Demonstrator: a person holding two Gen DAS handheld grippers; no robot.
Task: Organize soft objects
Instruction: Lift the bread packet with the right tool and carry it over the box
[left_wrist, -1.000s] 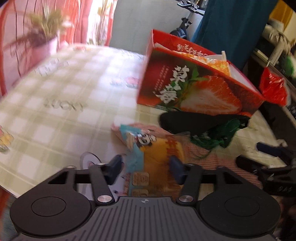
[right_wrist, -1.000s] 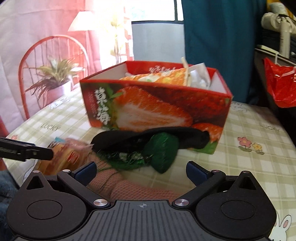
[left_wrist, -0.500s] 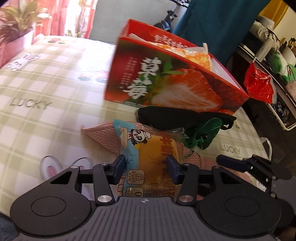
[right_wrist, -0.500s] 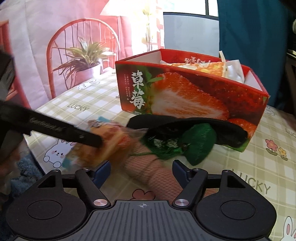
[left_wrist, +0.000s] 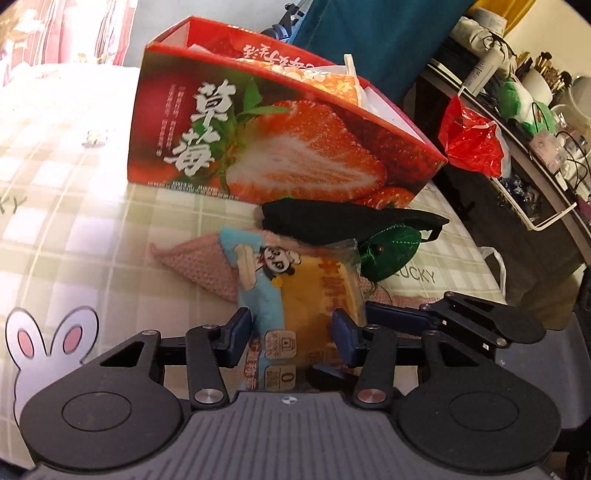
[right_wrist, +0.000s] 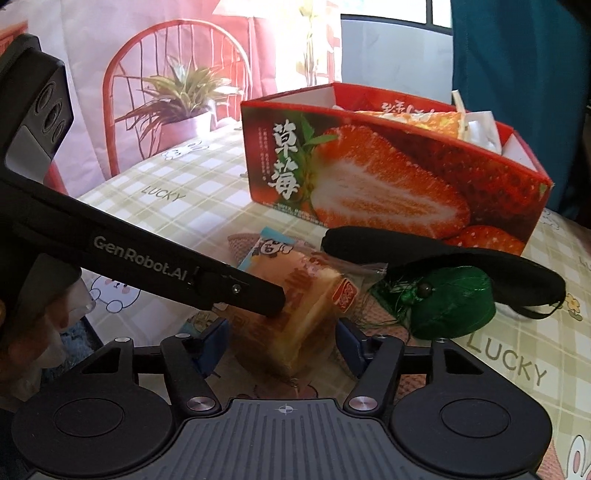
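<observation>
Crinkly plastic cake packet (left_wrist: 295, 295) pinched by left gripper (left_wrist: 291, 338) jaws, right gripper (right_wrist: 282, 341) jaws gaping.

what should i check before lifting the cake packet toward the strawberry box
1. Left gripper jaws on both sides of the cake packet: ok, pressed against it.
2. Right gripper out of the way: not ok, its jaws also bracket the packet without clearly gripping.
3. Packet free of neighbours: cannot tell; it lies on the pink cloth and its far end meets the black pouch.
4. Green pouch tassel clear of the packet: cannot tell.
5. Room in the strawberry box: ok at the near left end, the right end holds packets.
</observation>
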